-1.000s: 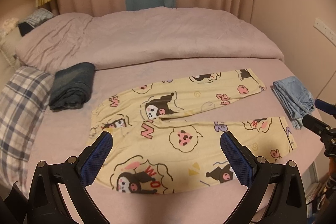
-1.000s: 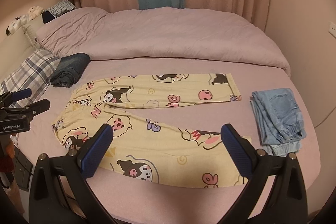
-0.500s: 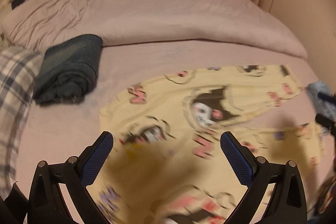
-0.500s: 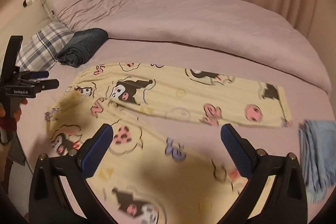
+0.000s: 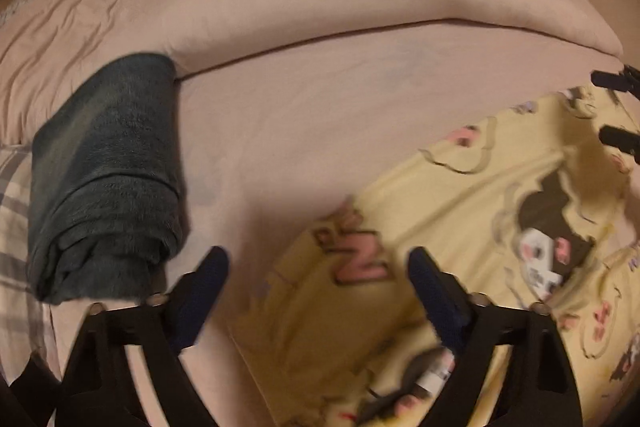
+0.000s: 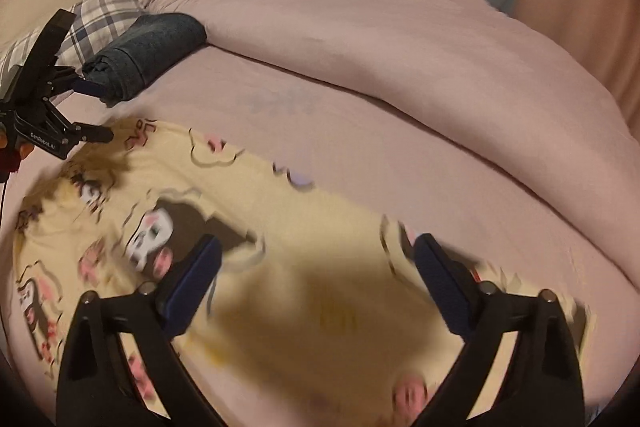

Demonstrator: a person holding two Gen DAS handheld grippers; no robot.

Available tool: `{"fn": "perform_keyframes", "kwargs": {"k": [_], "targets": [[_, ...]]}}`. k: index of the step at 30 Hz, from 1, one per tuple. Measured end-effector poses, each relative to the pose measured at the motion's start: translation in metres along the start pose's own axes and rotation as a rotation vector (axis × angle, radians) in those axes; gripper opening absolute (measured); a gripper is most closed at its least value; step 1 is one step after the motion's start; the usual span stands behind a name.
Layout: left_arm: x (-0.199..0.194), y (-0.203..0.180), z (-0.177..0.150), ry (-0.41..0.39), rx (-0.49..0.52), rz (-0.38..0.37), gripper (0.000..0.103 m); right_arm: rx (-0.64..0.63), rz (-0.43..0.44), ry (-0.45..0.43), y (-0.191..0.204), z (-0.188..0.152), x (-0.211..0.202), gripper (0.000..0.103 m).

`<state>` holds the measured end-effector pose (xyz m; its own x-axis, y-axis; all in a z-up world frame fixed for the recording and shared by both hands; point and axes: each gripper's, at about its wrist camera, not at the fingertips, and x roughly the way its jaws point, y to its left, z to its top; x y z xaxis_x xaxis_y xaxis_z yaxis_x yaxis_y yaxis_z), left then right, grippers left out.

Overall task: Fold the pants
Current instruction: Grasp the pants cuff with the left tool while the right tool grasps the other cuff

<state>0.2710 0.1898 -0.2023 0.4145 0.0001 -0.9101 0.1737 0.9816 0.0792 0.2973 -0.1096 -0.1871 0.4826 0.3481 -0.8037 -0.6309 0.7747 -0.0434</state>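
Yellow cartoon-print pants lie flat on the pink bed sheet; they also show in the right wrist view, blurred. My left gripper is open and low over the waistband's far corner. My right gripper is open and low over the upper leg. The left gripper shows at the left edge of the right wrist view; the right gripper's fingertips show at the right edge of the left wrist view.
A folded dark blue garment lies left of the pants, also in the right wrist view. A plaid pillow lies beyond it. A rolled pink duvet runs across the back of the bed.
Both grippers have moved forward and down toward the pants, both views swinging left. The light blue jeans have left both views. The pants lie as before.
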Motion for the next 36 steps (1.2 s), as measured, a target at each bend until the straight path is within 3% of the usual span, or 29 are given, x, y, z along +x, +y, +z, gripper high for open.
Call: {"fn": "perform_keyframes", "kwargs": {"k": [4, 7, 9, 10, 11, 12, 13, 15, 21, 24, 26, 28, 30, 31, 32, 35, 36], "targets": [[0.021, 0.016, -0.002, 0.046, -0.039, -0.099, 0.073, -0.042, 0.095, 0.011, 0.013, 0.033, 0.038, 0.079], [0.033, 0.015, -0.011, 0.086, -0.005, -0.121, 0.061, -0.074, 0.175, 0.058, 0.026, 0.05, 0.069, 0.073], [0.028, 0.014, -0.017, 0.051, 0.022, -0.132, 0.053, -0.102, 0.18, 0.113, 0.031, 0.053, 0.088, 0.051], [0.026, 0.015, -0.019, 0.041, 0.022, -0.14, 0.038, -0.127, 0.173, 0.14, 0.034, 0.052, 0.096, 0.043], [0.024, 0.017, -0.021, 0.032, 0.02, -0.139, 0.023, -0.146, 0.159, 0.158, 0.036, 0.05, 0.101, 0.022], [0.021, 0.019, -0.024, 0.024, 0.015, -0.146, 0.018, -0.166, 0.149, 0.175, 0.039, 0.047, 0.105, 0.012], [0.018, 0.019, -0.026, 0.018, 0.014, -0.154, 0.009, -0.174, 0.155, 0.17, 0.04, 0.045, 0.104, 0.009], [0.01, 0.02, -0.031, -0.006, 0.021, -0.144, 0.006, -0.183, 0.168, 0.149, 0.043, 0.044, 0.097, 0.002], [-0.026, 0.034, -0.047, -0.121, -0.024, -0.16, 0.003, -0.168, 0.164, 0.028, 0.036, 0.054, 0.064, 0.001], [-0.004, 0.044, -0.054, -0.071, -0.09, -0.087, 0.004, -0.126, 0.12, 0.005, 0.028, 0.052, 0.073, 0.002], [0.013, 0.046, -0.06, -0.015, -0.121, -0.062, 0.004, -0.11, 0.04, 0.061, 0.025, 0.047, 0.098, 0.002], [0.007, 0.044, -0.059, -0.038, -0.12, -0.038, 0.004, -0.106, -0.001, 0.114, 0.028, 0.041, 0.119, 0.0], [-0.004, 0.045, -0.059, -0.05, -0.126, -0.013, 0.004, -0.049, -0.004, 0.07, 0.024, 0.047, 0.11, 0.003], [-0.011, 0.044, -0.059, -0.054, -0.125, -0.006, 0.004, -0.017, 0.004, 0.051, 0.021, 0.052, 0.103, 0.007], [-0.018, 0.044, -0.06, -0.062, -0.125, 0.008, 0.004, 0.003, 0.005, 0.022, 0.016, 0.056, 0.091, 0.02], [-0.037, 0.049, -0.059, -0.102, -0.124, -0.014, 0.008, 0.006, 0.024, -0.002, 0.003, 0.057, 0.06, 0.074], [-0.041, 0.045, -0.057, -0.109, -0.119, -0.017, 0.011, -0.004, 0.043, 0.004, -0.001, 0.054, 0.051, 0.072]]}}
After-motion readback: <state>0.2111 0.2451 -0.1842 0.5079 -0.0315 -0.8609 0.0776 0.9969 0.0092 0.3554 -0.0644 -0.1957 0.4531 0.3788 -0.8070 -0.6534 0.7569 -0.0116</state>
